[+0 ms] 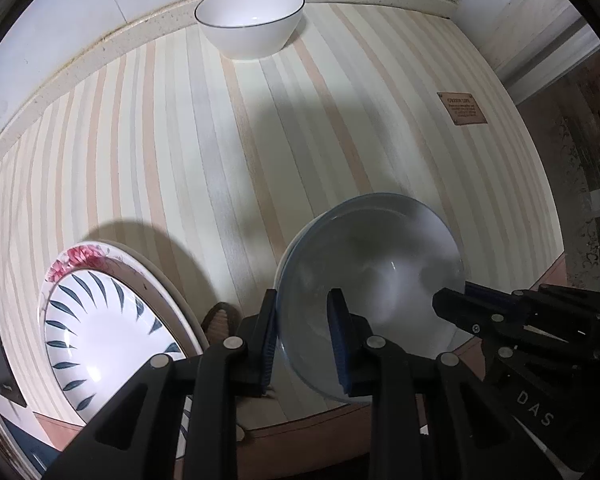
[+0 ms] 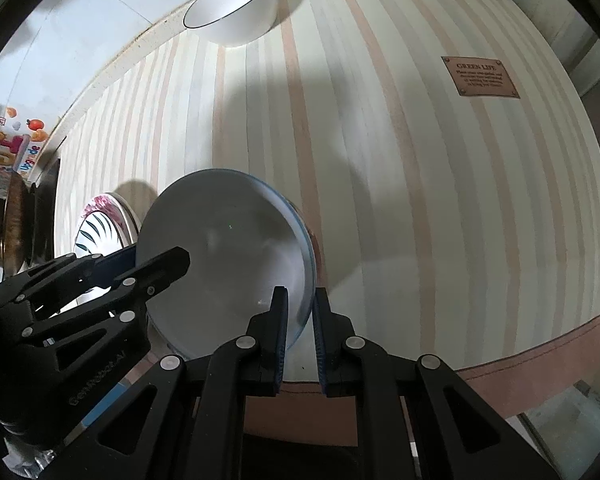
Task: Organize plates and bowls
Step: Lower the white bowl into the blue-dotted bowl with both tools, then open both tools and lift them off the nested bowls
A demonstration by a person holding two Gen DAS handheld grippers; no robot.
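Note:
A blue-rimmed white bowl (image 1: 376, 264) is held above the striped tablecloth (image 1: 180, 152), gripped on both sides. My left gripper (image 1: 306, 300) has its fingers on either side of the bowl's left rim. My right gripper (image 2: 300, 300) clamps the bowl's right rim (image 2: 228, 240); it also shows in the left wrist view (image 1: 456, 300). A leaf-patterned plate (image 1: 100, 328) lies on a flowered plate at the near left. A white bowl with a dark rim (image 1: 250, 20) stands at the far edge; it also shows in the right wrist view (image 2: 236, 8).
A brown label (image 1: 462, 108) is sewn on the cloth at the far right. The table's near edge (image 2: 540, 344) curves below the grippers. A wall (image 1: 40, 32) runs behind the table. Cluttered items (image 2: 8, 184) stand to the far left.

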